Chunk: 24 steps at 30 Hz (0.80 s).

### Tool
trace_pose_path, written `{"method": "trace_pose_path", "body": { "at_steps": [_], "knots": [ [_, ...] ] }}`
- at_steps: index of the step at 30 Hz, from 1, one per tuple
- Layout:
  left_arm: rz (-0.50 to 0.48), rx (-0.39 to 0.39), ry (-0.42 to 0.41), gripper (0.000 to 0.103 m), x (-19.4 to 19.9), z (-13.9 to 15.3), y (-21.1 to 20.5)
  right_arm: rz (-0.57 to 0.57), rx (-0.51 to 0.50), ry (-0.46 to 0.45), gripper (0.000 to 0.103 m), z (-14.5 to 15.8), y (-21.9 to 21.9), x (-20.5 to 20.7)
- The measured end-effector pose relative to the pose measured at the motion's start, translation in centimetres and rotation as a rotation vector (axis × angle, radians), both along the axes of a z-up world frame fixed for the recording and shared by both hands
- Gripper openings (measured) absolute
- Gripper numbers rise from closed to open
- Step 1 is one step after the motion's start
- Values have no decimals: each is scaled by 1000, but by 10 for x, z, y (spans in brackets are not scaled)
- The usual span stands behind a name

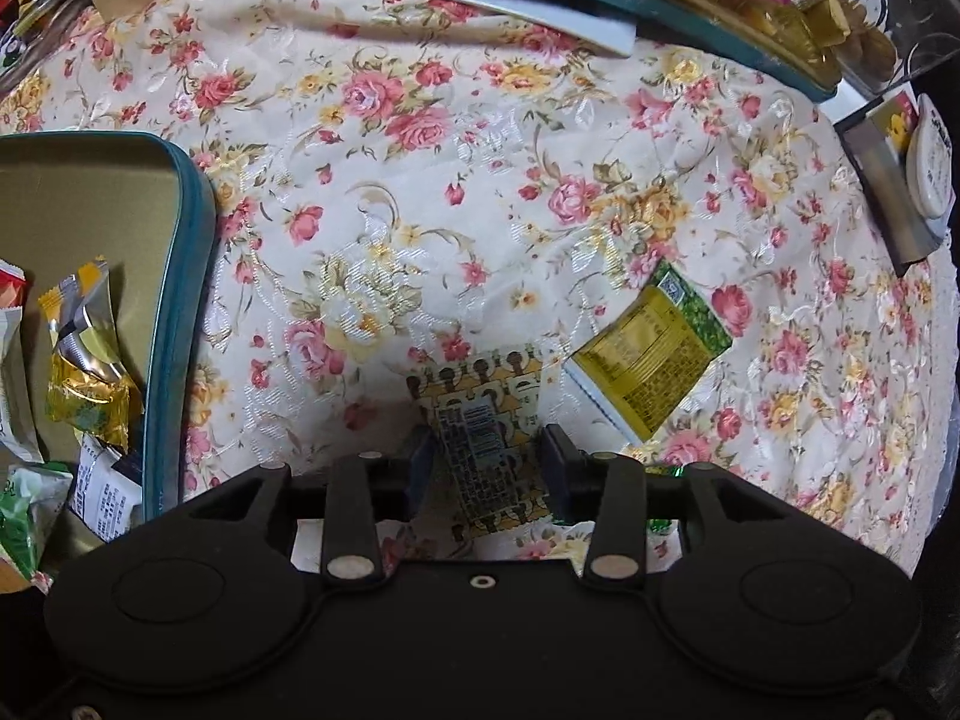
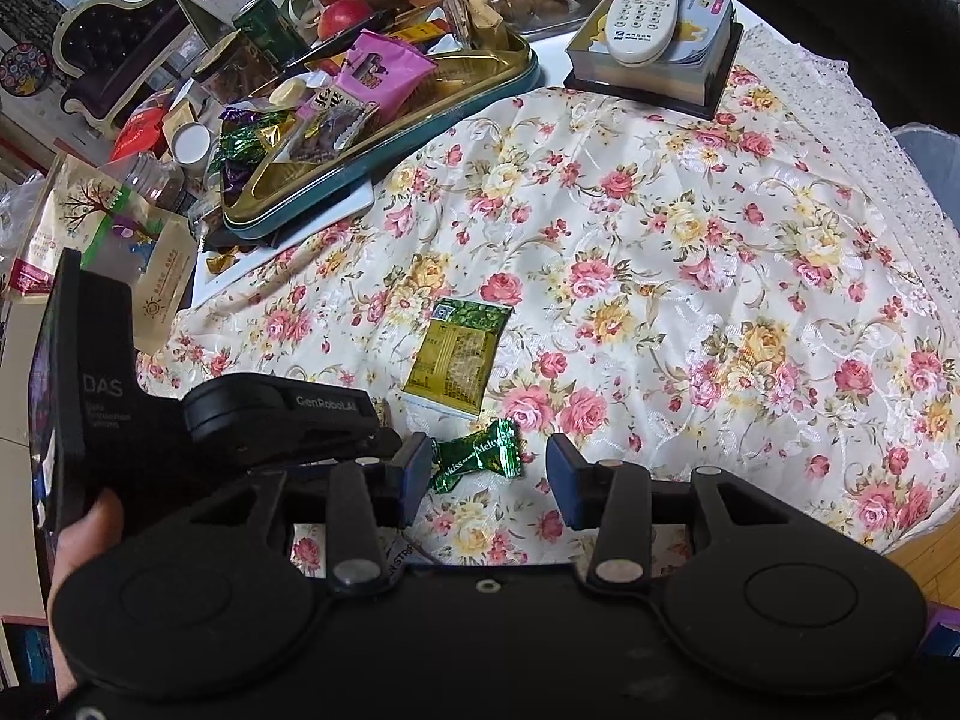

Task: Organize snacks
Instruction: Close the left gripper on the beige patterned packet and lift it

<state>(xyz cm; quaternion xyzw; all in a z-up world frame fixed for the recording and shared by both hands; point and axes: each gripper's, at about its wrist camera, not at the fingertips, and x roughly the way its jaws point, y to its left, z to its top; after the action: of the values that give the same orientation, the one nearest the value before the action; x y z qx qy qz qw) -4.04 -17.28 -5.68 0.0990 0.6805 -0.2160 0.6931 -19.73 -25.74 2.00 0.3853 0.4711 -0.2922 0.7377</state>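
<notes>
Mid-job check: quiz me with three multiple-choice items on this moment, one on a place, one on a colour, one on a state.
1. Where does the white remote control lie?
A. on a stack of books
B. in a tin
C. on the floral cloth

2. What colour is the twist-wrapped candy between the right tool's fingers?
A. pink
B. green
C. silver

3. How does the left tool stand?
A. shut on a packet
B. open, fingers either side of a patterned packet
C. out of view

Answers:
1 A: the remote rests on the top book.
2 B: its wrapper is shiny green.
3 B: gaps show on both sides of the packet.
</notes>
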Motion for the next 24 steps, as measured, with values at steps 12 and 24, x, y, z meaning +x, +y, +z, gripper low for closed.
{"method": "trace_pose_path", "body": {
  "at_steps": [12, 24],
  "knots": [
    [-58, 56, -5, 47, -4, -8, -4, 24, -9, -42, 45, 16, 5, 6],
    [-120, 223, -135, 84, -32, -12, -21, -14, -51, -207, 45, 74, -3, -9]
  ]
}}
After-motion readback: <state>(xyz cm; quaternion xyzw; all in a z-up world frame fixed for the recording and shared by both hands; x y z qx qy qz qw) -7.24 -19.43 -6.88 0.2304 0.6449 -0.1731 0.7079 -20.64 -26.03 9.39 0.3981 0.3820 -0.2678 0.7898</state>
